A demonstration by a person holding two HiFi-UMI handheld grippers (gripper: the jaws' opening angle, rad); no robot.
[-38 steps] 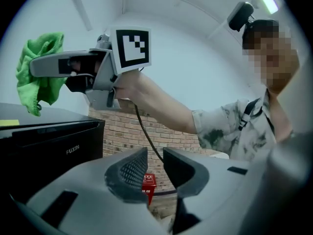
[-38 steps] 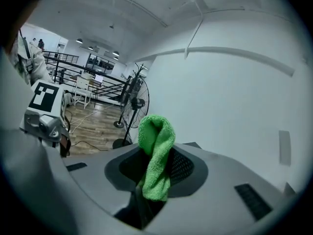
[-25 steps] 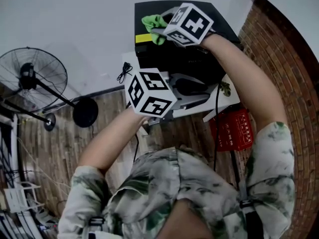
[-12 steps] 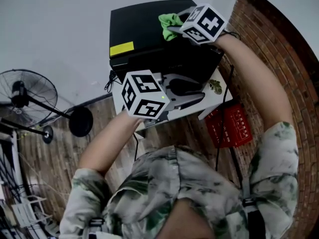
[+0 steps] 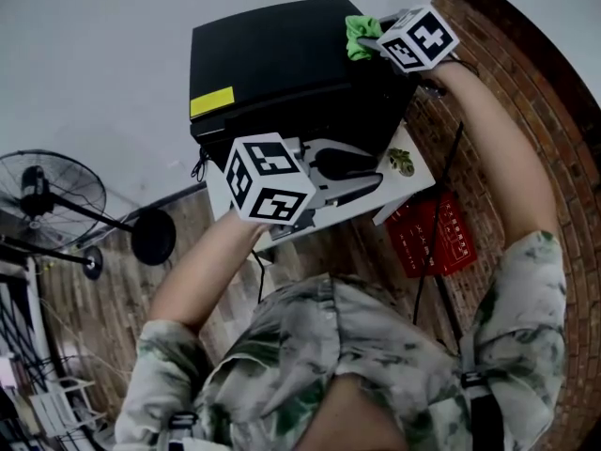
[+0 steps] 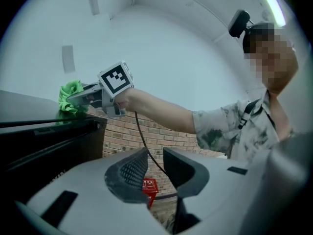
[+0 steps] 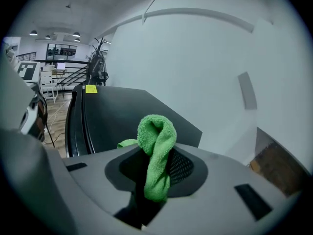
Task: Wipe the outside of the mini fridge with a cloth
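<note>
Right gripper (image 5: pixel 368 40) clamps cloth (image 5: pixel 358 34) at fridge (image 5: pixel 282 64) top's far right corner; left gripper (image 6: pixel 155 168) jaws apart, empty, beside front.

One fridge (image 5: pixel 282 64), one cloth (image 5: pixel 357 32), two tools (image 5: pixel 374 182) (image 5: pixel 372 45)

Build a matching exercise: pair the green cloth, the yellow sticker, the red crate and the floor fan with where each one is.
Things
1. green cloth
2. yellow sticker
3. red crate
4. floor fan

Places
A. standing on the floor, at the head view's left, off to the side of the mini fridge
B. clamped in the right gripper jaws
C. on the mini fridge's top, near a corner
D. low down beside the brick wall

Pairs: 1-B, 2-C, 3-D, 4-A
</note>
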